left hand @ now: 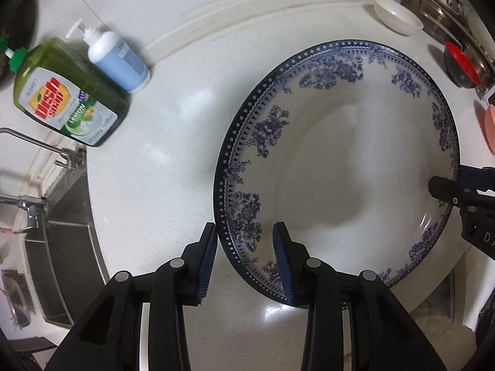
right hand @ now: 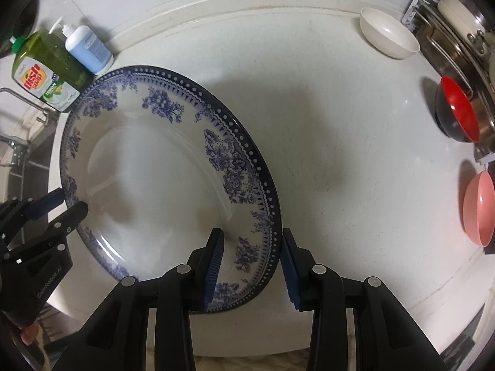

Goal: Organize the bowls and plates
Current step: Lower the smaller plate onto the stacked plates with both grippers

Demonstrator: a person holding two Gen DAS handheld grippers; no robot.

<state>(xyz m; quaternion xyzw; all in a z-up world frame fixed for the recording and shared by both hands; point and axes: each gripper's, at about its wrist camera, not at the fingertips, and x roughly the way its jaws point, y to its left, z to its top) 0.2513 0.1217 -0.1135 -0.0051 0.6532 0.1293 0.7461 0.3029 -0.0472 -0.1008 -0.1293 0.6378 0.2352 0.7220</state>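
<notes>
Mid-grasp on the blue-patterned plate (left hand: 340, 167) — left gripper (left hand: 244, 259) and right gripper (right hand: 252, 262) both wide astride opposite rims, unclamped — next, closing together before lifting.

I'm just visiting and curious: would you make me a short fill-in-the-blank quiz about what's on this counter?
1. The large round plate has a floral rim pattern coloured ____.
2. The left gripper and right gripper each straddle the plate's ____.
3. The black bowl by the rack is ____ inside.
4. The green dish soap bottle stands beside a ____ pump bottle.

Missing words: blue; rim; red; blue
</notes>
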